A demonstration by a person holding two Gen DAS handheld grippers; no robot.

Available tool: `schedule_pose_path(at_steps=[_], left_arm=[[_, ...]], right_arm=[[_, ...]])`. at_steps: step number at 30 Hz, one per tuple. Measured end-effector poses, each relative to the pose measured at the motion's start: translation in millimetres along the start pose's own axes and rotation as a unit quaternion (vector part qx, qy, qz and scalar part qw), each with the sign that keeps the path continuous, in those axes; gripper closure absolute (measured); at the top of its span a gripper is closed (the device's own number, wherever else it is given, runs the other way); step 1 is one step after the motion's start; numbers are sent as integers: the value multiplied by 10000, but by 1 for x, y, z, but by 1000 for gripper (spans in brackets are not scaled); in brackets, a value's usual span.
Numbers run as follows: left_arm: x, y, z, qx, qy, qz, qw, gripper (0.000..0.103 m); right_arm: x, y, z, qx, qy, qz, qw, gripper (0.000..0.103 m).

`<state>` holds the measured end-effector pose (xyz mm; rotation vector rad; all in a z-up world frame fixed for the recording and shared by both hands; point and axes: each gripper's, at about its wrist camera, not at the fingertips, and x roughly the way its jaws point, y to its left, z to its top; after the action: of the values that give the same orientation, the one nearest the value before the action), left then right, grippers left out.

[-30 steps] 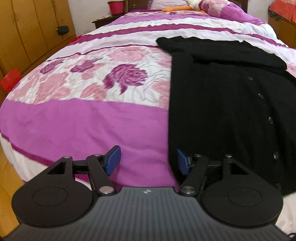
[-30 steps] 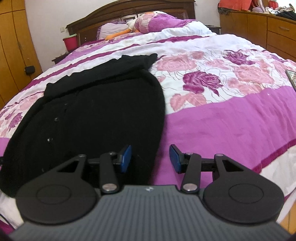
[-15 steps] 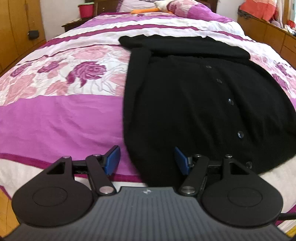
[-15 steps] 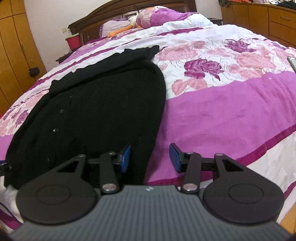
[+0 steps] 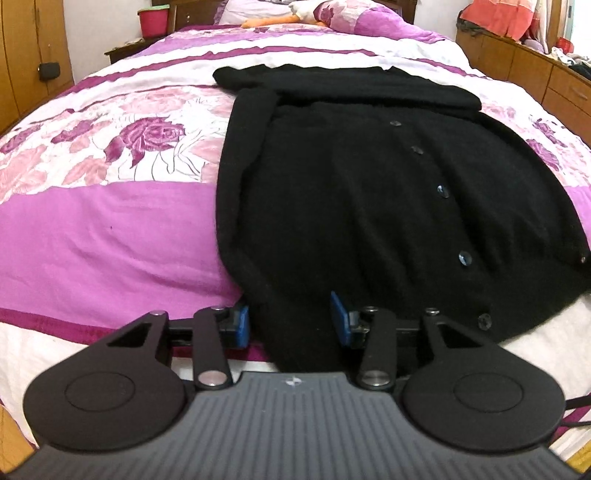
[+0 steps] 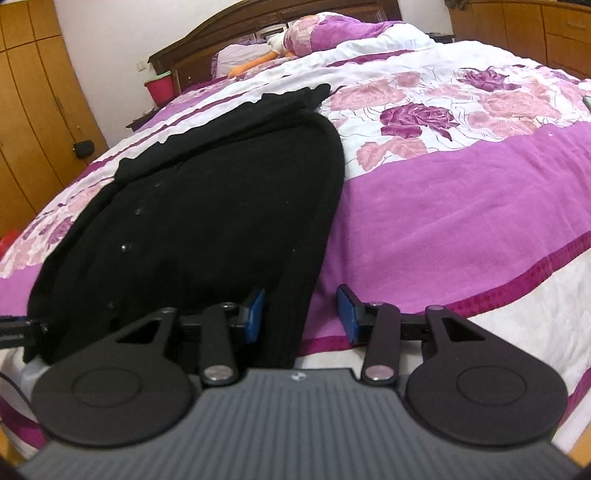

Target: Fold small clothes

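Note:
A black buttoned cardigan [image 5: 369,206] lies flat on the purple flowered bedspread [image 5: 110,240], hem toward me, sleeves folded across the top. My left gripper [image 5: 290,321] is at the hem's left corner. Its jaws are closing with the cloth between them, and the blue pads [image 5: 242,325] stand apart from each other. In the right wrist view the cardigan [image 6: 207,221] fills the left half. My right gripper [image 6: 301,314] straddles the hem's right edge, jaws closing slightly, cloth beside the left pad [image 6: 255,314] and bedspread under the right one.
The bed's front edge runs just under both grippers. Pillows and an orange toy [image 5: 354,14] lie at the headboard. A red bucket [image 5: 157,20] stands on a nightstand, a wooden wardrobe [image 5: 22,55] at left, a dresser [image 5: 535,62] at right.
My left gripper swung right from the bare bedspread onto the cardigan's lower left corner, sank, and its jaws narrowed. My right gripper dipped closer to the hem's right edge.

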<state>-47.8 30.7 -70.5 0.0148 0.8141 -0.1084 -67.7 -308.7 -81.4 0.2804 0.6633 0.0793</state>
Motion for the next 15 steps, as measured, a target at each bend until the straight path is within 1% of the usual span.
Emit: schedule_pose_path(at_steps=[7,12,13,15], left_arm=[[3,6,-1,-162,75,-102,9998,54],[4,12,-3,-346,231,-437,9982,54],[4,13,-3,-355,226,-490,9979,54],[4,14,-4,-382,209,-558,9975,56]], right_arm=[[1,2,-3,-145,42,8,9999,57],[-3,3,-5,-135,25,26,9999,60],[-3,3,-5,-121,27,27,9999,61],[-3,2,-4,-55,24,55,10000,75]])
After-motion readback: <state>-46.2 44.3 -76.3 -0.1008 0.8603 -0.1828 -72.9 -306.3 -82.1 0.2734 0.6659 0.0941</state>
